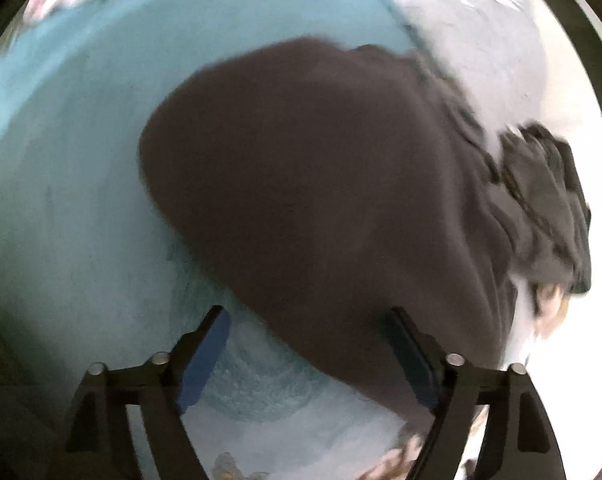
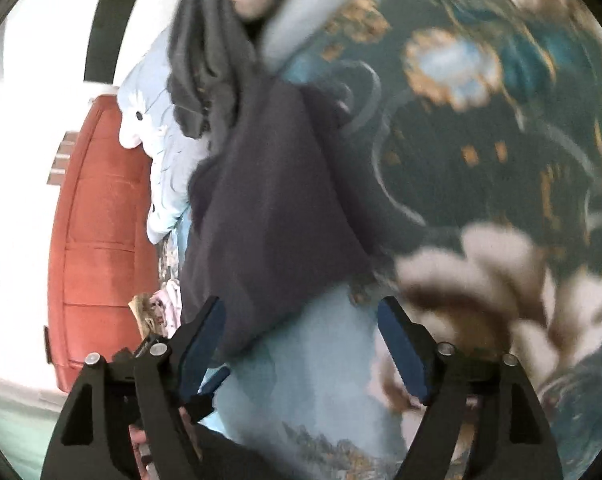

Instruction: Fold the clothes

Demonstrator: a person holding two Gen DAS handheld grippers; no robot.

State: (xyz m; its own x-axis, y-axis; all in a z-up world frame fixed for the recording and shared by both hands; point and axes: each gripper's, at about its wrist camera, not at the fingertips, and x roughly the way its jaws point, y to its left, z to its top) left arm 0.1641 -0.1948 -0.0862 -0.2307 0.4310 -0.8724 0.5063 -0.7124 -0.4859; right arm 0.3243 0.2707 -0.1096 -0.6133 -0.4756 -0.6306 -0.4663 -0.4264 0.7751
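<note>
My left wrist view looks steeply down, close over the dark garment; my right wrist view looks along the same garment from close by.

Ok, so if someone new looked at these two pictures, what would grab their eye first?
Probably the dark garment, a big brown-black mass spread across the light blue bedding and filling the middle of the left wrist view. Next, in the right wrist view, the red-orange headboard glows at the left edge, against the teal floral bedspread on the right. Both grippers, left and right, stand open at the bottom of their views, gripping nothing.
</note>
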